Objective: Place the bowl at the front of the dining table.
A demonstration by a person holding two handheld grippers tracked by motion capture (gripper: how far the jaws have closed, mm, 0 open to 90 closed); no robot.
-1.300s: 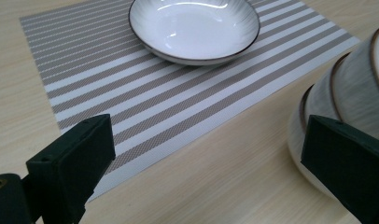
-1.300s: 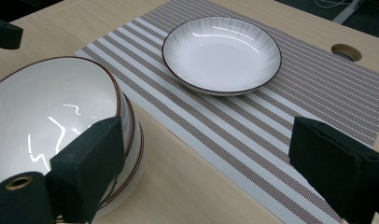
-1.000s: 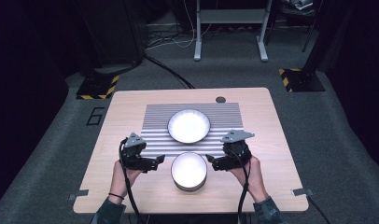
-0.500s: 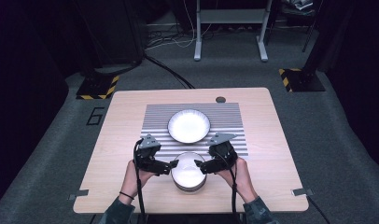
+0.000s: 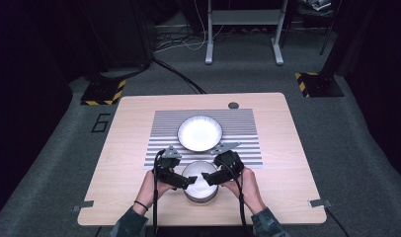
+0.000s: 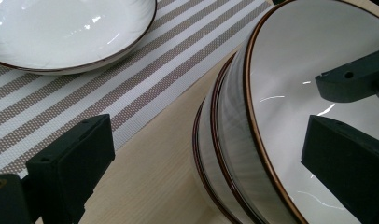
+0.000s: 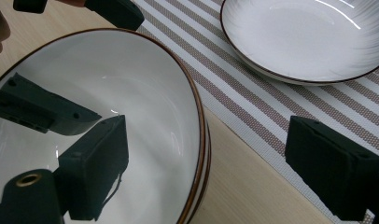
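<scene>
both sets of jaws stand wide open and straddle opposite sides of the top bowl's [image 5: 200,181] rim, one jaw inside and one outside, pads not yet pressing, so nothing is held. in the left gripper view the left gripper [image 6: 215,158] has its inner jaw over the white inside and its outer jaw out over the table [image 6: 155,172]. the right gripper [image 7: 225,172] does the same from the other side, and the tip of the other gripper shows across the bowl.

the bowl sits on top of a stack [image 6: 211,154] of bowls at the near edge of the table, between the two hands, just off the striped mat [image 5: 243,128]. a shallow plate [image 5: 200,133] rests on the mat just beyond.

the risks, as i judge them: the glazed rim is smooth and curved, so a pinch set too shallow could slip off once the bowl is lifted. if one side closes or rises before the other, the bowl may tilt and swing. the nested bowls may stick, so the one below could come up partway and drop back. the stack is close to the table's near edge, so a sideways nudge could shove it toward the person. a low carry forward could also clip the plate.
</scene>
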